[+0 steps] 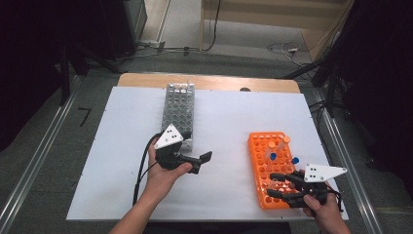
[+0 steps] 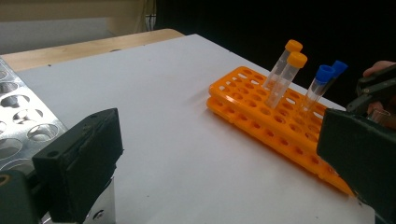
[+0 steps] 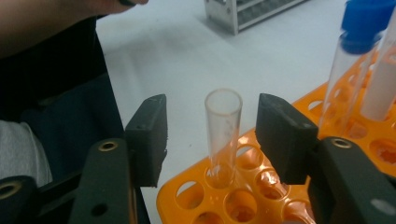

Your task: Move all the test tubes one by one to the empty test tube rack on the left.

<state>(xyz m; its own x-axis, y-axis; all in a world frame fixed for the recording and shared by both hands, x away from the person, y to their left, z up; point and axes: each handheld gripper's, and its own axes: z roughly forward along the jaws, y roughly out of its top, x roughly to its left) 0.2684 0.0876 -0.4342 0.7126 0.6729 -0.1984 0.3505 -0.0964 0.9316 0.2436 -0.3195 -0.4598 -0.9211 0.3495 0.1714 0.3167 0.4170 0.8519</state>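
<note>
Right gripper (image 3: 211, 135) low over the orange rack (image 3: 243, 196), spread around an uncapped tube (image 3: 223, 135), untouched; left gripper (image 1: 192, 161) spread, level.

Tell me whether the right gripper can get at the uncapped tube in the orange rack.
Probably yes: the right gripper already straddles the uncapped tube, gaps on both sides; capped tubes stand clear.

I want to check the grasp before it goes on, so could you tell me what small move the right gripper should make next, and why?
Probably close a little more: the uncapped tube stands in the orange rack between the right gripper's pads, with gaps on both sides, so nothing grips it yet.
</note>
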